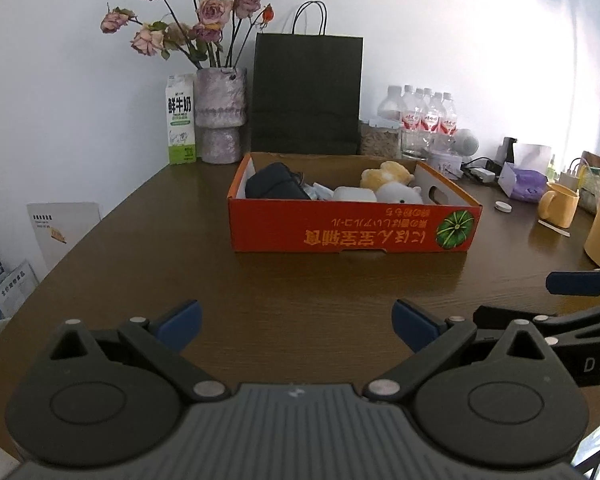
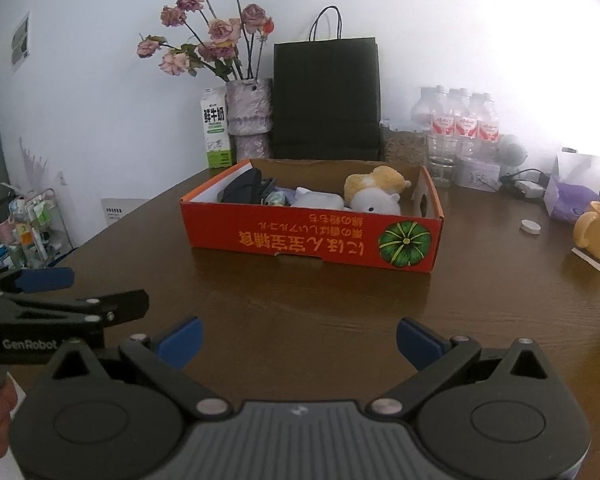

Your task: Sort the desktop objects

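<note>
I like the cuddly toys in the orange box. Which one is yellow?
The yellow plush toy at the back of the orange cardboard box. The white plush toy lies in front of it, nearer the grippers.

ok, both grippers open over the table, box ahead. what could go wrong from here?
1. The orange box looks light and could slide if a finger catches its front wall.
2. The plush toys sit piled against each other, so one grasp may drag a neighbour out.
3. The left gripper and right gripper are close together and may collide.
</note>
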{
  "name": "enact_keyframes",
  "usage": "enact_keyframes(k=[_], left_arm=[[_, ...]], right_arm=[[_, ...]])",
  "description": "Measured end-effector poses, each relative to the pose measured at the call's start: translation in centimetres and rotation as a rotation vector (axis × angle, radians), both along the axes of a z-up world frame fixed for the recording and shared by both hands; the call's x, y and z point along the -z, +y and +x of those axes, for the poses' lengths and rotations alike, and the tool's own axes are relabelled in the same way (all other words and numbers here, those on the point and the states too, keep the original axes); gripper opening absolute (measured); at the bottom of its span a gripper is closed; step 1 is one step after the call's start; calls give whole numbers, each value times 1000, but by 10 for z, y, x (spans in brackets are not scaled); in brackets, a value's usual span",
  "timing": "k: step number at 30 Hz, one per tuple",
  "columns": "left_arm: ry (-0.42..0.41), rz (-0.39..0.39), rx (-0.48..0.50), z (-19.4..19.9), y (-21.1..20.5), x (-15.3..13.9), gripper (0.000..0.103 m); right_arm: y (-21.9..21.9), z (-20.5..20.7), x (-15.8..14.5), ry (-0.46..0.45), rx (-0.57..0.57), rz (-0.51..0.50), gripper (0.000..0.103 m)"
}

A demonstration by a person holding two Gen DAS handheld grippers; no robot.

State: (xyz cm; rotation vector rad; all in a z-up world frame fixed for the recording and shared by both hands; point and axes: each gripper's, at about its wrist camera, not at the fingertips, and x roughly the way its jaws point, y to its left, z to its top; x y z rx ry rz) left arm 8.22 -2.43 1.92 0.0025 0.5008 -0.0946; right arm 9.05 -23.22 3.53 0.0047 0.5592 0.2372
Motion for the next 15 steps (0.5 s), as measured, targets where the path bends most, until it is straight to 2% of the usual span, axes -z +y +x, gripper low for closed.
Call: enact_keyframes(k=[15], left_arm=[[-15, 2, 5, -5, -3, -4, 103]], right_arm=[[0, -5, -2, -12, 1, 4, 103]])
